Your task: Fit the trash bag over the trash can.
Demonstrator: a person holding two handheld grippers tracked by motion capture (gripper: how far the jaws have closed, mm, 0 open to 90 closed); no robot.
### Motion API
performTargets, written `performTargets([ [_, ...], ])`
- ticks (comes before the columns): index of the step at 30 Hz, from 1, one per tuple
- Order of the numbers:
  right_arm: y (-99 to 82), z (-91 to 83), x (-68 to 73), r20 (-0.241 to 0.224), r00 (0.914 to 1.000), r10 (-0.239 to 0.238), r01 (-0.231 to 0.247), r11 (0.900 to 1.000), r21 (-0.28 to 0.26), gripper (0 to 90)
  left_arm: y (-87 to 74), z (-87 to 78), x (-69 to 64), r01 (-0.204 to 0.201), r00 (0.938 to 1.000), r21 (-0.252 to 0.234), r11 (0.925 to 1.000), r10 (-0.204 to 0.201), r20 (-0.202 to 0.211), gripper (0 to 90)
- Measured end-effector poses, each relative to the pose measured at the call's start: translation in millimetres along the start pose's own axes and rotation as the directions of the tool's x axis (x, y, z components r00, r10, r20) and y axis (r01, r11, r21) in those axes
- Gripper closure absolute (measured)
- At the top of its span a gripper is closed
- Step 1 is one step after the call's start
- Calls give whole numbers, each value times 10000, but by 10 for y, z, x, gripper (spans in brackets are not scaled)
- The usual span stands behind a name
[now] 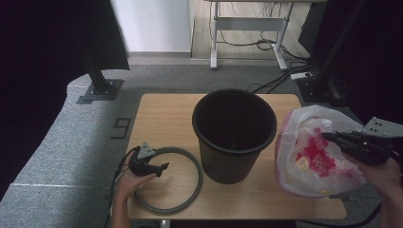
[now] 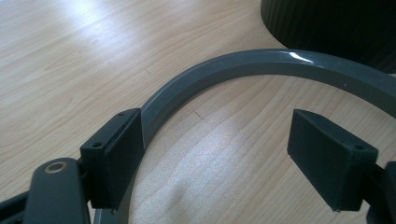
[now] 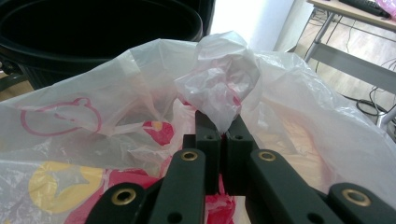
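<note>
Right gripper (image 3: 223,133) level, clamping plastic bag (image 3: 140,116)

Table: we see a light wooden rectangular tabletop (image 1: 161,123) standing on the carpet.
Floor: we see grey carpet (image 1: 71,123) around the table, and pale wooden flooring (image 1: 202,28) beyond it.
Floor mark: a black outlined figure like a 9 (image 1: 121,127) lies on the carpet just left of the table.
Posts: we see a black upright post on a flat base plate (image 1: 100,88) at far left, and another (image 1: 318,85) at far right.
Far desk: a white metal-legged desk (image 1: 247,23) stands on the wooden flooring.
Cables: we see black cables (image 1: 271,45) looped under that desk, running towards a white power strip (image 1: 300,75).
Wall: a white panel (image 1: 152,23) rises behind the carpet.
</note>
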State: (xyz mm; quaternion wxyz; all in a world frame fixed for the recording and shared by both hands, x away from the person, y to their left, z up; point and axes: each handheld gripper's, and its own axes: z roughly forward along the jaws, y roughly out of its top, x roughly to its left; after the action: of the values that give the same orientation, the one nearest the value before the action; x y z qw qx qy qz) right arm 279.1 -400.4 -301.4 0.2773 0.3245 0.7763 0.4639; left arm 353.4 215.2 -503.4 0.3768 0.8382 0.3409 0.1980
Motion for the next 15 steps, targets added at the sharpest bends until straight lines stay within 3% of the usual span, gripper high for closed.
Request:
performTargets([
  [15, 106, 17, 9, -187, 9998, 1, -6, 9996, -265, 871, -3, 4, 1, -12, 10000, 19, 10000, 12, 5, 187],
])
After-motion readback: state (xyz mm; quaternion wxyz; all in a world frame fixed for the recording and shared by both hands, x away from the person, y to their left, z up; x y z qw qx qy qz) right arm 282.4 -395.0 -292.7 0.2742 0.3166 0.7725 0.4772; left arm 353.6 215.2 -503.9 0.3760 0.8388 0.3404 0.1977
